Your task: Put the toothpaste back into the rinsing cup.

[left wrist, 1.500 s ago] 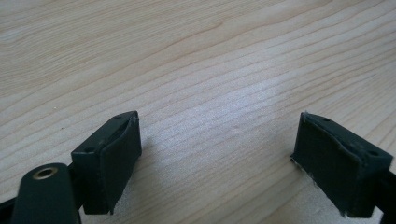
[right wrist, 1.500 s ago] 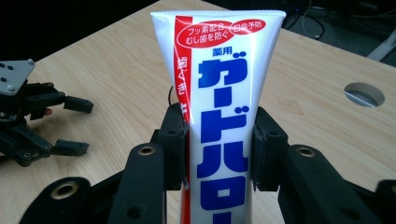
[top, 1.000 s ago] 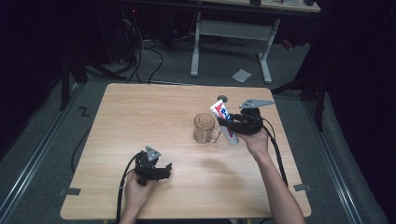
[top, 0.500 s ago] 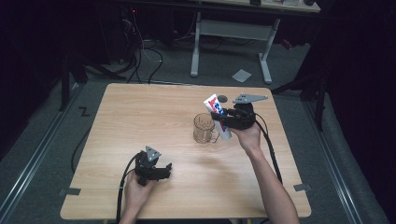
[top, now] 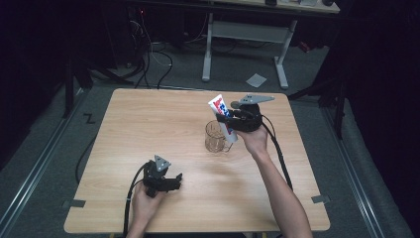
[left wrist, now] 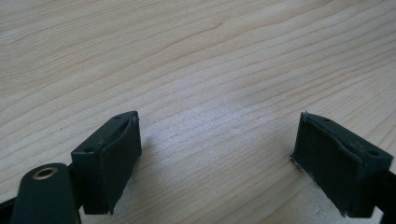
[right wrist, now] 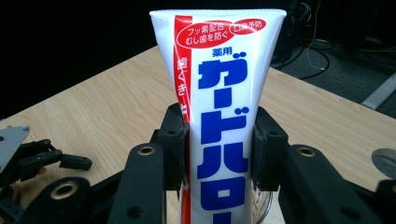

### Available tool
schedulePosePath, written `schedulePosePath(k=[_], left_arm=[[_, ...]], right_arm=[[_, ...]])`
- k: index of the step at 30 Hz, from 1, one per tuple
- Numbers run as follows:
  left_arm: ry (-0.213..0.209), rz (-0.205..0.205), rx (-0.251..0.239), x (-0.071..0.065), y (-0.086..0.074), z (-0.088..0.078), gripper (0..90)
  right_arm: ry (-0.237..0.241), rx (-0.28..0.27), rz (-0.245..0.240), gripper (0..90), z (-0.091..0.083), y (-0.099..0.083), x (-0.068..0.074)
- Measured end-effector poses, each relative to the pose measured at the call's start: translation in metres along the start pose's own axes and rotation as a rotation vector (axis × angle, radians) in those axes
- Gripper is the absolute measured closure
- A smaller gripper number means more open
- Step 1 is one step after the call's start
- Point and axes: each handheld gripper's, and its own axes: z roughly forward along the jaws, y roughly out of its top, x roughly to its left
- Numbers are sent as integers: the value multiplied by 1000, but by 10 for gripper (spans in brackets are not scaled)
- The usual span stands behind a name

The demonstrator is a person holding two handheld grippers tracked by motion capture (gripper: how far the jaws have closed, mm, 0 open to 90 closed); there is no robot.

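A white toothpaste tube (top: 218, 106) with red and blue print stands nearly upright, flat end up, and my right gripper (top: 229, 124) is shut on its middle. In the right gripper view both pads (right wrist: 173, 140) press the sides of the tube (right wrist: 219, 84). The tube's lower end hangs at the right rim of a clear glass cup (top: 215, 139); whether it is inside I cannot tell. My left gripper (top: 176, 180) rests low at the table's front left. Its jaws stand open around bare wood, as the left gripper (left wrist: 215, 154) view shows.
The wooden table (top: 148, 119) has free room at the left, back and front right. Cables trail from both grippers toward the front edge. A desk frame (top: 242, 34) and cables lie on the floor beyond. The left gripper (right wrist: 32, 161) appears far off in the right gripper view.
My right gripper has carried the tube leftward, from beside the glass cup to over its right rim. The left gripper and the cup have stayed in place.
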Motion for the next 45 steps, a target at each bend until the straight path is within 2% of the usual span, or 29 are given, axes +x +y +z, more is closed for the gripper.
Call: schedulePosePath(k=[5, 14, 17, 22, 33, 37, 45], left_arm=[[-1, 1, 1, 0, 0, 0, 153], [-1, 2, 2, 0, 0, 0, 153], [-1, 3, 2, 0, 0, 0, 153], [-1, 3, 2, 0, 0, 0, 153], [-2, 4, 2, 0, 0, 0, 153], [-2, 3, 2, 0, 0, 0, 153], [-3, 4, 3, 0, 0, 0, 153]], right_arm=[[3, -21, 14, 633, 4, 3, -1], [-13, -8, 33, 632, 12, 6, -8], [-27, -3, 20, 632, 13, 9, -7], [-23, 2, 3, 632, 18, 14, -3], [-7, 0, 21, 630, 31, 15, -1], [-32, 11, -8, 629, 34, 15, 2], [-42, 15, 7, 627, 42, 11, -1]])
